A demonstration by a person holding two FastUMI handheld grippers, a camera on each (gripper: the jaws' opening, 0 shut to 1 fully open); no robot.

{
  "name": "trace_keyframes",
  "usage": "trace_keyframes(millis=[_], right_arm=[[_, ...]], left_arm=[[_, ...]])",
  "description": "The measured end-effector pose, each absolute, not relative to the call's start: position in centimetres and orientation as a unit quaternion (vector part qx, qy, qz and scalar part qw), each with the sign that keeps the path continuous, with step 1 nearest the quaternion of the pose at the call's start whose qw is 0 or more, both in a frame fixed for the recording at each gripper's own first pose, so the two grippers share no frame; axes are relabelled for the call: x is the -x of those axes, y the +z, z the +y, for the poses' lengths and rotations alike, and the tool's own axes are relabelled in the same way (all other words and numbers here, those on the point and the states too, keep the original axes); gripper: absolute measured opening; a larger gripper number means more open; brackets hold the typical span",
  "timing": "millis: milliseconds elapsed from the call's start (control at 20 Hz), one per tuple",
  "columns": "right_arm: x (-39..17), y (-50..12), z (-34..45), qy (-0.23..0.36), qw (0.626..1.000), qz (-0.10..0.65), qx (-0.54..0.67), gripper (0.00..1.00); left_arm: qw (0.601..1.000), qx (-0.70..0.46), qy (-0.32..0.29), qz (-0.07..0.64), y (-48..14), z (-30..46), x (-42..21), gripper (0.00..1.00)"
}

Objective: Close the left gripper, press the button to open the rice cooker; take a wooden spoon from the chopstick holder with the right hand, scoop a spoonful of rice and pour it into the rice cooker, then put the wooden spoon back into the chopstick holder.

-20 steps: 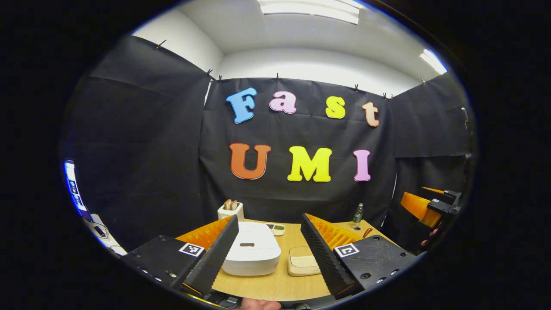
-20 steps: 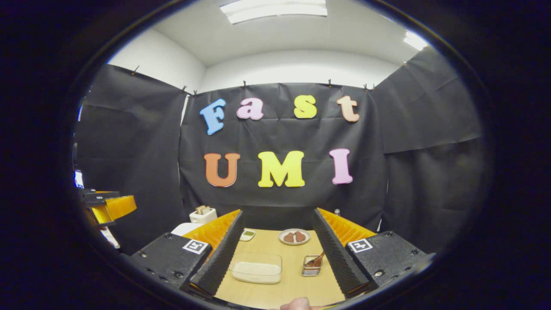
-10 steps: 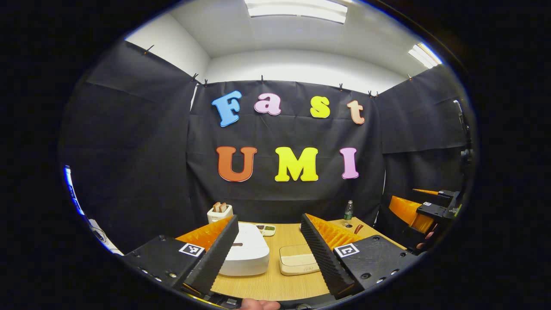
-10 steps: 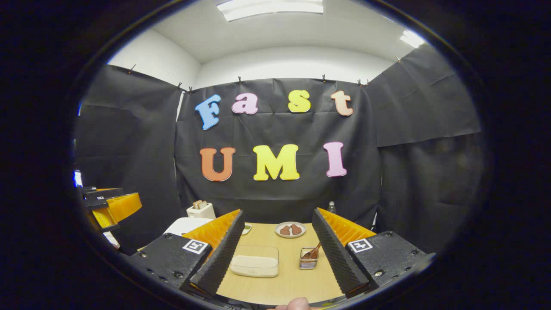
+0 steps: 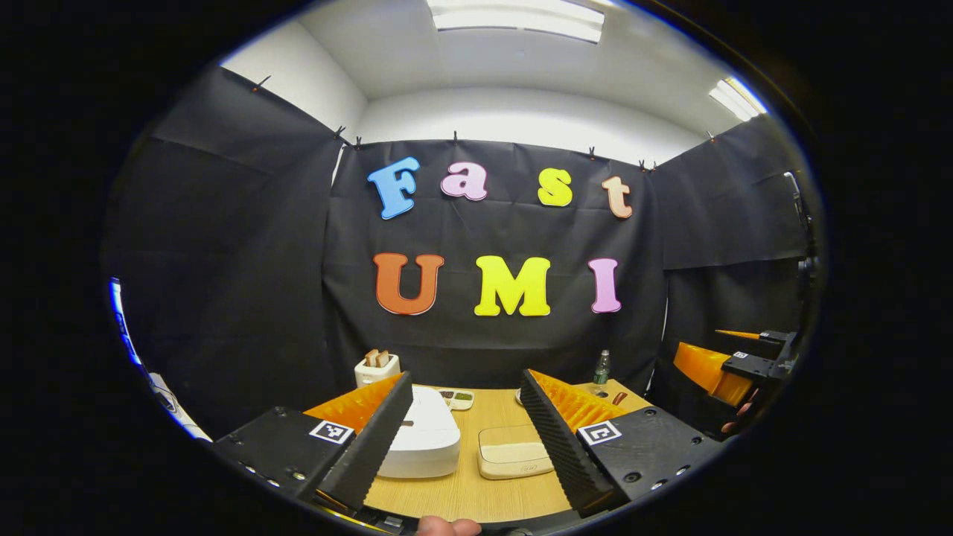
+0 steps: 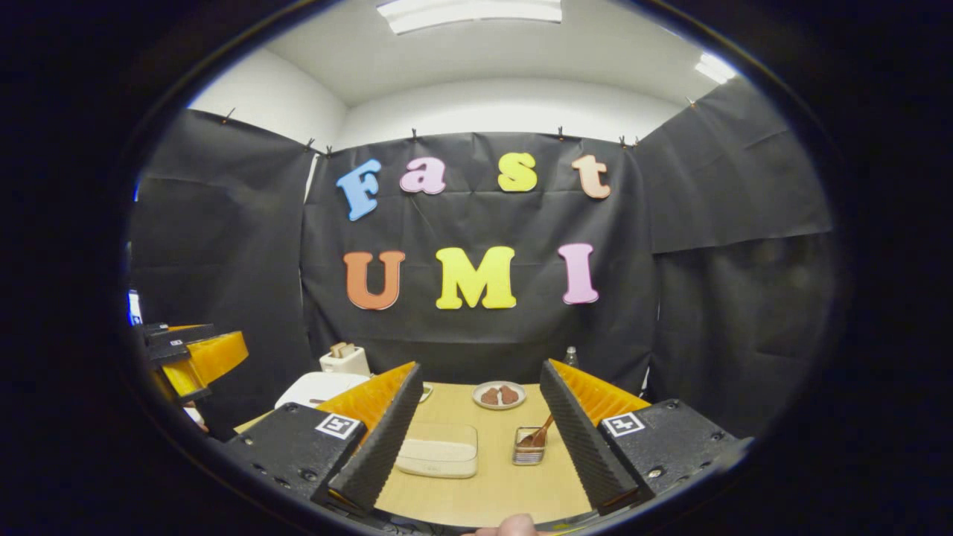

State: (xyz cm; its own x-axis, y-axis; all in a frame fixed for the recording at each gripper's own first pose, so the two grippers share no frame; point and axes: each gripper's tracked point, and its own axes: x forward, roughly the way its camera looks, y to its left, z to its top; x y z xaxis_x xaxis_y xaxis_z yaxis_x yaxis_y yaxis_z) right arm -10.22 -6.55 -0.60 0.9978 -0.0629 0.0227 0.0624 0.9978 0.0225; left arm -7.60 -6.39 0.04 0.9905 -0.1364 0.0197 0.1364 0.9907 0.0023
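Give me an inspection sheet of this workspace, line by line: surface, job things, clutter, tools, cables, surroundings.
Surface: wooden table, bare at the near edge.
Job's things: white rice cooker, lid down; clear rice container; chopstick holder with wooden spoon leaning inside.
Clutter: toaster with bread, plate of brown food, bottle, small divided dish.
Grippers: left tool open, above the table, holding nothing; right tool open, holding nothing.
Cables: nothing seen.
Surroundings: black cloth walls, white ceiling with lit panels.

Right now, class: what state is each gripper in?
Left gripper: open, holding nothing.
Right gripper: open, holding nothing.
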Motion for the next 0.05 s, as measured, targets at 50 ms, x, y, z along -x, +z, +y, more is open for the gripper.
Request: trace_keyframes(millis=[50], right_arm=[[10.26, -0.44, -6.65, -0.032, 0.999, -0.014, -0.011, 1.0]], left_arm=[[0.998, -0.002, -0.068, -0.01, 0.06, -6.35, 7.55, 0.94]])
